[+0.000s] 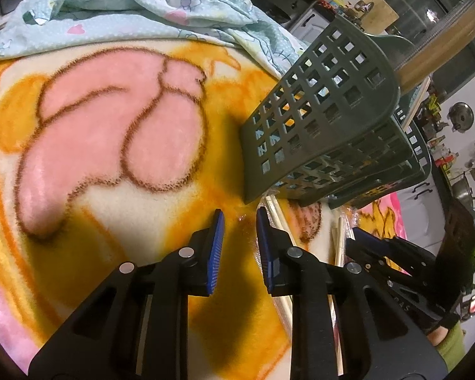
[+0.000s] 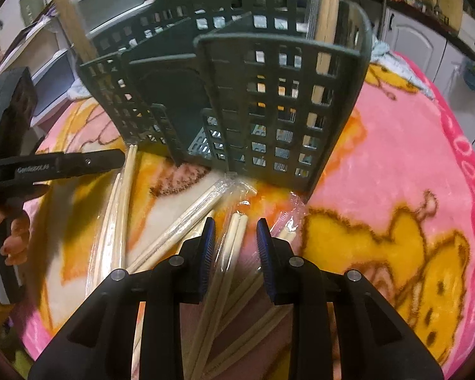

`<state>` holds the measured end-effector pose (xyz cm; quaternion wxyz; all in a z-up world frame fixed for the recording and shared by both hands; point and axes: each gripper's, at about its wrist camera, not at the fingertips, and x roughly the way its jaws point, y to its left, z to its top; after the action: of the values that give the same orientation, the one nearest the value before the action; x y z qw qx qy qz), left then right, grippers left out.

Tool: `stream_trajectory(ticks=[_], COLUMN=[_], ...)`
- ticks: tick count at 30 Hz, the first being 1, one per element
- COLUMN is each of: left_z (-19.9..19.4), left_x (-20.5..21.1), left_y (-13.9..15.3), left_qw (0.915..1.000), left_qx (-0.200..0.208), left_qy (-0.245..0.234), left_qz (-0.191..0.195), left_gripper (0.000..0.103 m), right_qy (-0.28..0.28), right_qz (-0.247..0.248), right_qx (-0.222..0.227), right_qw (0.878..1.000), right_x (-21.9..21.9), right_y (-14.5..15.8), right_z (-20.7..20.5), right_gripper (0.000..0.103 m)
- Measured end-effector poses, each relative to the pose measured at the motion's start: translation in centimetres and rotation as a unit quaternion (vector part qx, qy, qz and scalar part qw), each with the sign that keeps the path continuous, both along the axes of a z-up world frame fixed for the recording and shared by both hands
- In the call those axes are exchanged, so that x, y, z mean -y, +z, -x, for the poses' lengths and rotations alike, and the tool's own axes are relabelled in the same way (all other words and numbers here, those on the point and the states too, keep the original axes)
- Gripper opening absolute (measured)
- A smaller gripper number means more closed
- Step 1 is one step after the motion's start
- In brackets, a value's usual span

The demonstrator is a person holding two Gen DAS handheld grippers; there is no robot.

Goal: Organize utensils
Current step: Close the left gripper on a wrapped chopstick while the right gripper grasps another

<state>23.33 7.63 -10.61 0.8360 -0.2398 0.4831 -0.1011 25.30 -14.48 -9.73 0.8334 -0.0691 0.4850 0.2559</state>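
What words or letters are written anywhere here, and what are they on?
"GenRobot.AI" (slightly blurry, best reading): white print on the side of the left gripper.
Letters on the right gripper: only a few show, sideways, too unclear to read.
Big letters along the edge of the blanket: too bent and cut off to read.
Basket and chopsticks: no writing seen.

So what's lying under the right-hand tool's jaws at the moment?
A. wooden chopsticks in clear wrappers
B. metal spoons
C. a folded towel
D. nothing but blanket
A: in the right wrist view, pale wooden chopsticks in clear plastic wrappers lie on the cartoon-print blanket in front of the green slotted basket, one pair running between the open jaws of the right gripper.
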Motion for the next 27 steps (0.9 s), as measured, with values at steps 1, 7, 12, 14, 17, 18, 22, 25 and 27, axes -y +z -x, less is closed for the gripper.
stream_trajectory(ticks=[1,7,12,14,17,18,22,25,27], left_z=[-0.1,-0.5,-0.6,-0.6,-0.4,-0.3,0.4,0.9,1.3], left_x=[0.0,0.0,0.3,0.5,0.5,0.4,-0.5,-1.3,-1.8], left_y=[0.0,-0.2,-0.2,-0.1,0.0,0.0,0.3,0.7,1.1], left_qw=[1.0000,1.0000,1.0000,0.9999,0.9998,0.9997,0.9996,0.9996,0.9995], left_qx=[0.000,-0.003,-0.002,-0.001,0.003,0.003,0.010,0.016,0.022], left_qy=[0.000,-0.001,-0.007,-0.012,-0.017,-0.017,-0.012,-0.004,0.002], left_qz=[0.002,0.005,0.006,0.009,0.014,0.015,0.022,0.024,0.023], left_gripper=[0.016,0.006,0.001,0.001,0.000,0.000,0.000,0.000,0.000], right_qy=[-0.001,-0.009,-0.015,-0.017,-0.014,-0.013,-0.010,-0.010,-0.010], right_qz=[-0.002,-0.012,-0.022,-0.025,-0.029,-0.033,-0.039,-0.045,-0.048], right_qx=[-0.004,-0.017,-0.021,-0.021,-0.019,-0.019,-0.015,-0.013,-0.010], right_qw=[1.000,1.000,0.999,0.999,0.999,0.999,0.999,0.999,0.999], right_x=[0.0,-0.1,0.2,0.6,0.9,1.0,1.1,1.4,1.6], right_y=[-0.1,-0.2,0.0,0.2,0.5,0.7,1.3,1.9,2.3], right_z=[-0.1,-1.0,-1.1,-1.2,-0.8,-0.6,-0.1,0.0,0.1], right_gripper=[0.026,0.016,0.013,0.012,0.011,0.011,0.011,0.011,0.011])
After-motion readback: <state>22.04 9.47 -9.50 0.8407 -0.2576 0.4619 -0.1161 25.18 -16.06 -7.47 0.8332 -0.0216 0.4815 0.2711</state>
